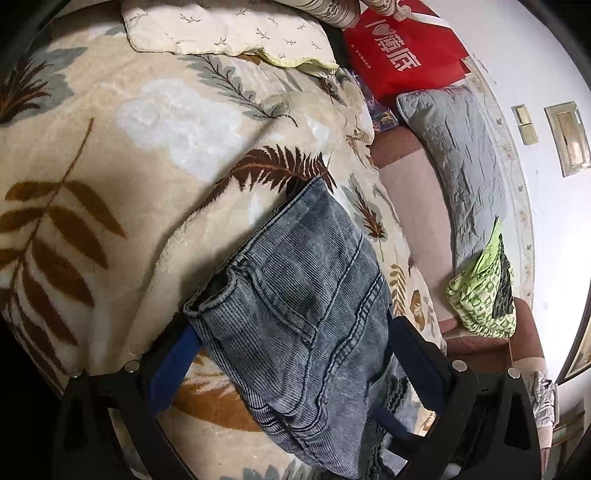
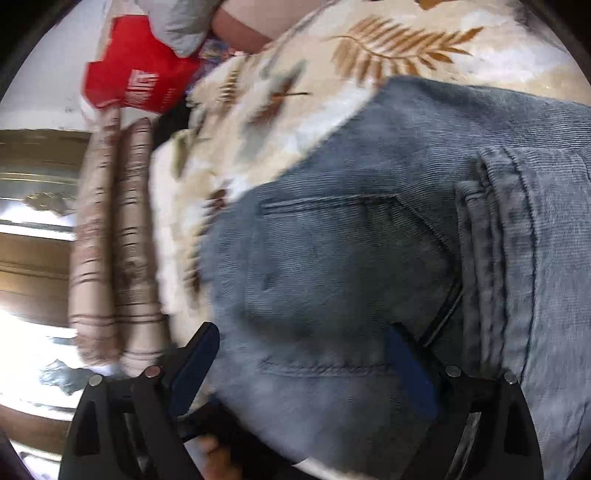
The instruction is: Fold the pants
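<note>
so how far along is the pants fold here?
Done: the pants lie on the leaf-print blanket as a compact bundle, back pocket up, a cuff doubled over it. In hand: nothing gripped; left gripper and right gripper both stand open over the denim. Left: perhaps a last fold or smoothing; the bundle's near end is hidden.

Both wrist cameras look steeply down, close over the pants (image 1: 295, 295). Left view faces along them toward the red bag (image 1: 399, 55). Right view shares pants (image 2: 351, 258) and bag (image 2: 136, 81).

Leaf-print fleece blanket (image 1: 122, 155), cream pillow (image 1: 229, 29), red bag (image 1: 402, 55), grey quilted pillow (image 1: 458, 155), green printed cloth (image 1: 480, 295)
</note>
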Available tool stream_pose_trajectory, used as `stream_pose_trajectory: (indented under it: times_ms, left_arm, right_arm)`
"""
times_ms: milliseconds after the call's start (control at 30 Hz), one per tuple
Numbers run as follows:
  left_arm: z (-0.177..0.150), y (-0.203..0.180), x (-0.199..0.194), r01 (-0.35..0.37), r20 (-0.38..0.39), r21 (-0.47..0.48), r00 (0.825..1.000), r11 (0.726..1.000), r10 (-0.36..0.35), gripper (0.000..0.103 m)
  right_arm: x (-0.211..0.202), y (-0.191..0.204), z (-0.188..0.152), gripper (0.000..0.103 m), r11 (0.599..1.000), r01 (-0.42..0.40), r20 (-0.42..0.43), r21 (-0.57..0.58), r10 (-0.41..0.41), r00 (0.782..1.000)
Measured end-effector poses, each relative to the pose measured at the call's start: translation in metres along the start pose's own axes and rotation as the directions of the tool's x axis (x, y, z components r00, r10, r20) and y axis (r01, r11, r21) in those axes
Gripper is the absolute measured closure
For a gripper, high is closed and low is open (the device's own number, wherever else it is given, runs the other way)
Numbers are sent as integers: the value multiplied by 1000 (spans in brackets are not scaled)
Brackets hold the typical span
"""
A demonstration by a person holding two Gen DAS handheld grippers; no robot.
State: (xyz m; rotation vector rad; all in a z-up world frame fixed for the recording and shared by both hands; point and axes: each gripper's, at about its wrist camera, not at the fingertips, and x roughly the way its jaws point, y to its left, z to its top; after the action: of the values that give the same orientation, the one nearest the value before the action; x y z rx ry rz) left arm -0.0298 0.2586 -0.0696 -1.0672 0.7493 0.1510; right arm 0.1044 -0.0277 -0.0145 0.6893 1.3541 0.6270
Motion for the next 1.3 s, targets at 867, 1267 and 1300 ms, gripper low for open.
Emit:
stream_pose_trajectory:
  times_ms: [867, 1267, 1300]
  left_arm:
    - [-33, -112, -13, -292, 165, 349, 955, 891, 248, 92]
    - [-158, -241, -15, -211, 229, 745, 972, 633, 53, 92]
    - [-173, -248, -10, -186, 204, 770, 978, 610, 41, 92]
  right_arm:
    - [-144, -162, -47, 10, 985, -95, 278, 147, 51, 959]
    - [-160, -190, -52, 11, 930, -290, 353, 227, 199, 914]
    - [-165, -195, -53, 11, 929, -296, 354, 224, 205, 912]
